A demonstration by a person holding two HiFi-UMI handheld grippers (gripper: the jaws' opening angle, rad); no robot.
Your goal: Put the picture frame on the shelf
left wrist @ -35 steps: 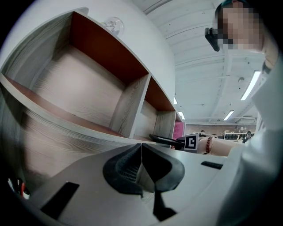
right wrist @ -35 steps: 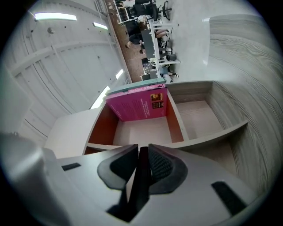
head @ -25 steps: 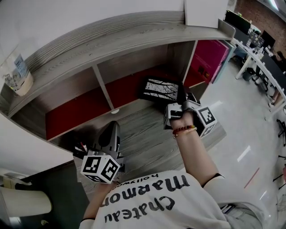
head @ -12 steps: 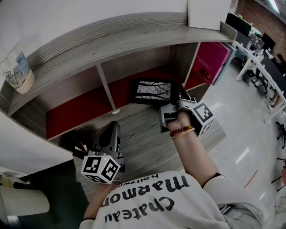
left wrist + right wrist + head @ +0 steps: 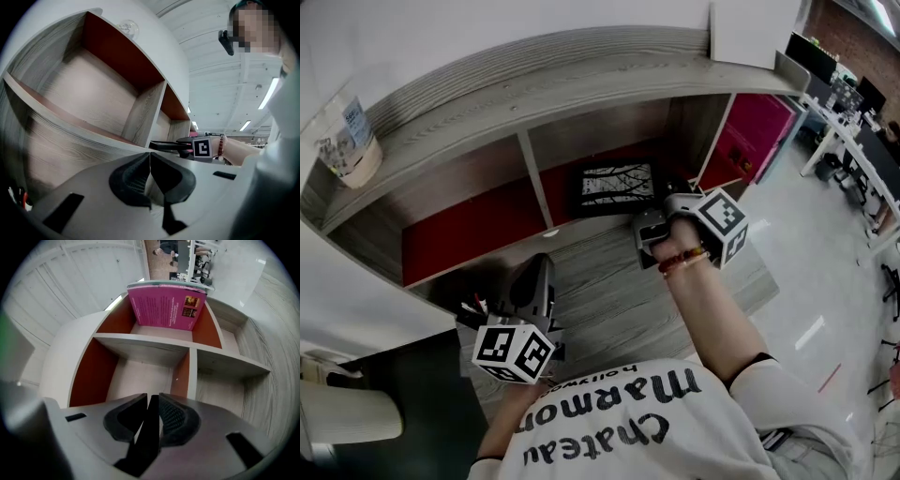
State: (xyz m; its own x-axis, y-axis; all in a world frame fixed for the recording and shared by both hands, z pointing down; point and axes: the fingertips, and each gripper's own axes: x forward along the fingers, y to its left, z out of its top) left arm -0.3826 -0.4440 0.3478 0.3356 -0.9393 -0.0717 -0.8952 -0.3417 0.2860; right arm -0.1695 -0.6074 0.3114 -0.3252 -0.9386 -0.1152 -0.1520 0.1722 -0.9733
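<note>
The picture frame [image 5: 613,184] is black with a pale tree print. It hangs at the mouth of the shelf's [image 5: 581,80] lower right compartment, print side towards me. My right gripper [image 5: 664,208] is shut on its right edge. In the right gripper view the frame [image 5: 149,432] shows as a thin dark slab pinched between the jaws of the right gripper [image 5: 153,411]. My left gripper [image 5: 536,283] hangs low in front of the shelf's lower board, shut and empty. In the left gripper view the left gripper [image 5: 149,165] has its jaws pressed together, and the frame [image 5: 165,145] shows edge-on beyond them.
A clear cup [image 5: 343,142] stands on the shelf top at the left, a white box [image 5: 757,30] at the right. A magenta door [image 5: 762,127] closes the end of the unit. A wooden divider [image 5: 538,183] splits the lower compartments. Office desks [image 5: 862,122] stand far right.
My right gripper has carried the frame left and deeper towards the right compartment, turning it from tilted to nearly level. The left gripper has stayed where it was.
</note>
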